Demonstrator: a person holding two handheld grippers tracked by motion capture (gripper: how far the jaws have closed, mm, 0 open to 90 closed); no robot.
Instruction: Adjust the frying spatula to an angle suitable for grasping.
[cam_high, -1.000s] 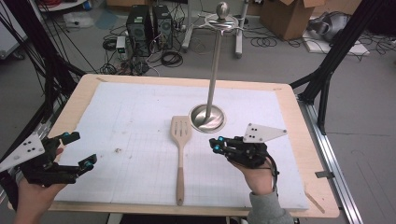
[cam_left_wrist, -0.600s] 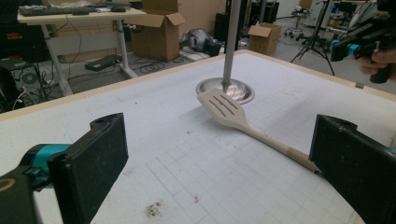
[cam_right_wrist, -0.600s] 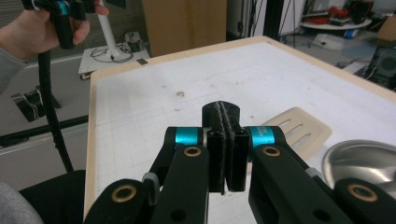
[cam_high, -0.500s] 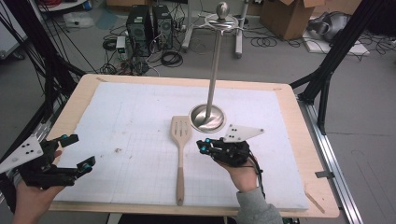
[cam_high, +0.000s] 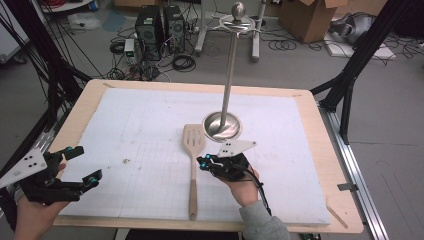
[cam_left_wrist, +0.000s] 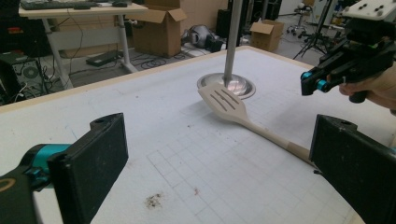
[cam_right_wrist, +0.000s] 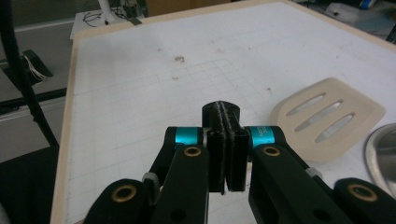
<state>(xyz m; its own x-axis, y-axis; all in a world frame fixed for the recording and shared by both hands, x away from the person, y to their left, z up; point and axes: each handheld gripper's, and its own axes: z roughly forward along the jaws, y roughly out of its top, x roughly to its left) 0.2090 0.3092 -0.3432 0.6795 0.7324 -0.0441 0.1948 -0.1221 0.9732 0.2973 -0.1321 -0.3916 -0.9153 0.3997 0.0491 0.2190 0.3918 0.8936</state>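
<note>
One gripper had done the moving: the right gripper (cam_high: 204, 162), its jaws pressed together on nothing, had travelled in from the right side of the mat and dropped until it hung just beside the handle of the wooden slotted spatula (cam_high: 193, 165). The spatula lay flat on the white mat (cam_high: 125, 125), blade toward the base of the steel stand (cam_high: 222, 125), in the same place as a second earlier. The left gripper (cam_high: 82, 165) had kept still near the left edge, jaws spread wide and empty. The approach looked nearly finished, though the right jaws would have to open before any grasp.
</note>
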